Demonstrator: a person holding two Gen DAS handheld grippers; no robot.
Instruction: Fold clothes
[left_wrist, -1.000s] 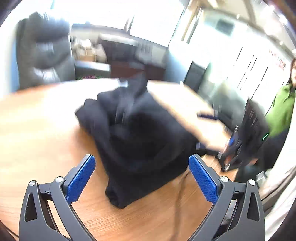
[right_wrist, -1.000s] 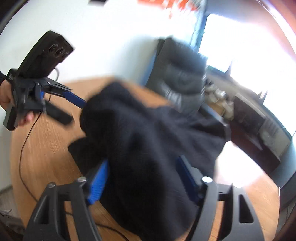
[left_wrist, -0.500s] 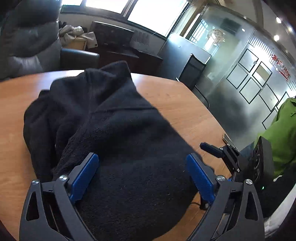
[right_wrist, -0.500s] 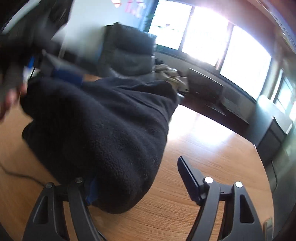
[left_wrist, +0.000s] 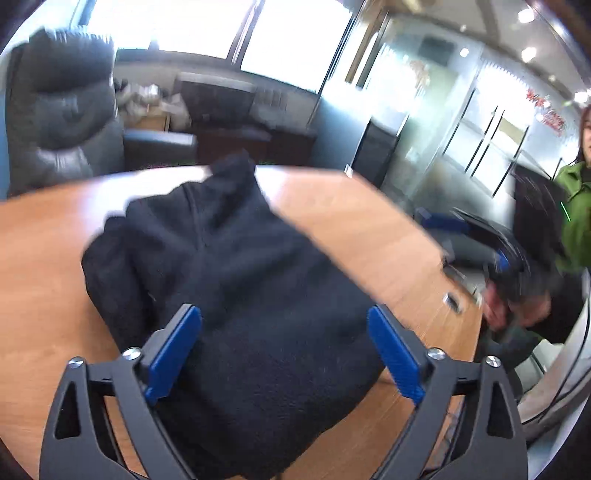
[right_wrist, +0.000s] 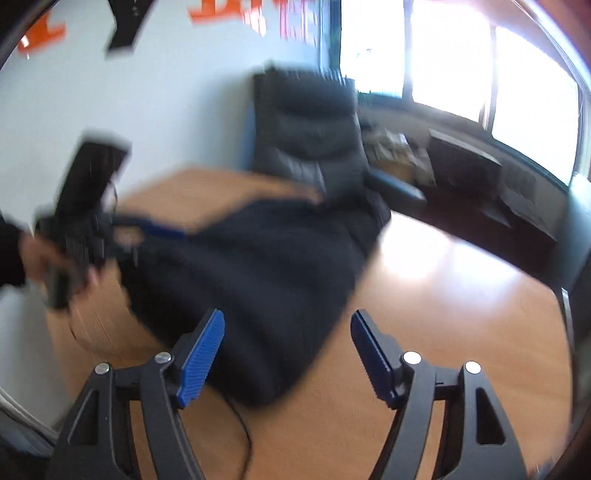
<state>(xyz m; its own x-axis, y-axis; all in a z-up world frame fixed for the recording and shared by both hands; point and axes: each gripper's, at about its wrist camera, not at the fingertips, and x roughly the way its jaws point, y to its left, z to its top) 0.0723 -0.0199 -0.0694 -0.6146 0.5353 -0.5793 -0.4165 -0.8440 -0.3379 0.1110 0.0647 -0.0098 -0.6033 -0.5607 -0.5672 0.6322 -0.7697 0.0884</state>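
Left hand-held gripper (left_wrist: 284, 349) up close, blue-padded fingers (left_wrist: 173, 352) spread wide with nothing pinched between them. They straddle the near edge of the bulky black fleece garment (left_wrist: 236, 291), which lies heaped in a rough fold on the round wooden surface (left_wrist: 40, 280). To the garment's left, a broad band of bare wood runs to the surface's curved rim. To its right there is more bare wood, narrowing toward the rim, where a small metal object (left_wrist: 451, 300) lies. Past the garment's far tip, a pale strip of surface leads to the back edge.

Over to the right wrist view: right hand-held gripper (right_wrist: 288, 354), jaws also spread and empty, one finger just beside the garment's (right_wrist: 258, 280) near lobe, the other over bare wood (right_wrist: 443, 317). A thin black cable (right_wrist: 242, 432) trails out from under the garment's near edge toward the camera. Right of the garment lies a wide, sunlit stretch of bare wood out to the rim.

At the garment's left side, the other gripper (right_wrist: 110, 225) is blurred, with a hand (right_wrist: 44, 258) wrapped round its handle and its blue finger (right_wrist: 162, 232) reaching over the cloth's edge; contact cannot be told. Beyond the garment's far end stand a dark grey padded armchair (right_wrist: 310, 133), then a low dark cabinet (right_wrist: 465, 162) under bright windows. In the left view, a person in a green top (left_wrist: 576, 214) is beyond the garment's right side.
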